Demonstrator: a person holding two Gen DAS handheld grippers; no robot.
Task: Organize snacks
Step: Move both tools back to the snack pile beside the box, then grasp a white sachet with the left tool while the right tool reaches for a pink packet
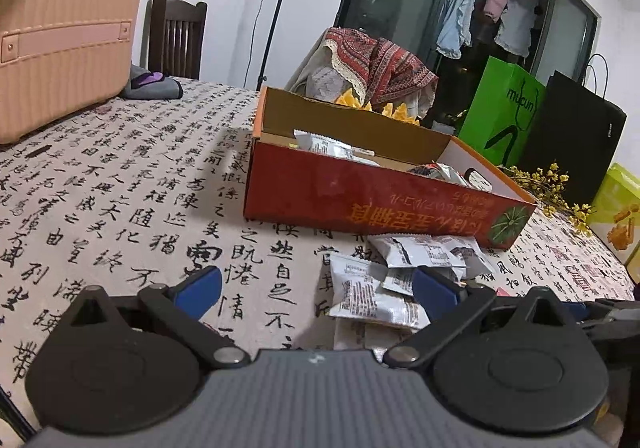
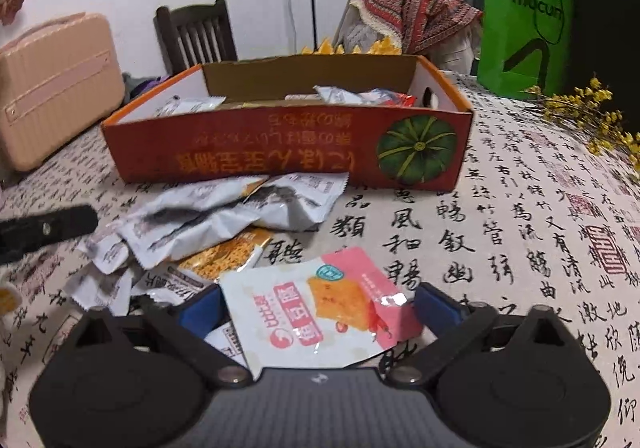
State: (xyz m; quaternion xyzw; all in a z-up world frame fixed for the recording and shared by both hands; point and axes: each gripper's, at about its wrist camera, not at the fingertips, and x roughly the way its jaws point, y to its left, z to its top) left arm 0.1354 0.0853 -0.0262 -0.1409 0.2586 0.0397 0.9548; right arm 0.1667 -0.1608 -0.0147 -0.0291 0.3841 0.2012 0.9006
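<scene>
A red-orange cardboard box (image 1: 360, 200) (image 2: 280, 152) with a pumpkin picture stands open on the calligraphy tablecloth and holds several snack packets. In front of it lies a loose pile of white packets (image 1: 404, 272) (image 2: 224, 216). My left gripper (image 1: 316, 294) is open just above the cloth, its right finger (image 1: 434, 296) beside a white packet (image 1: 368, 296). My right gripper (image 2: 318, 308) is open, low over a pink-and-white snack packet (image 2: 320, 308) that lies flat between its blue pads (image 2: 436, 306). An orange packet (image 2: 224, 260) shows under the pile.
A pink hard case (image 1: 60, 40) sits at the table's far left by a dark wooden chair (image 1: 176, 36). Behind the box is a patterned cloth (image 1: 380, 64). A green bag (image 1: 504, 112), a black bag (image 1: 572, 136), yellow flowers (image 1: 548, 188) and a yellow-green box (image 1: 616, 208) stand at the right.
</scene>
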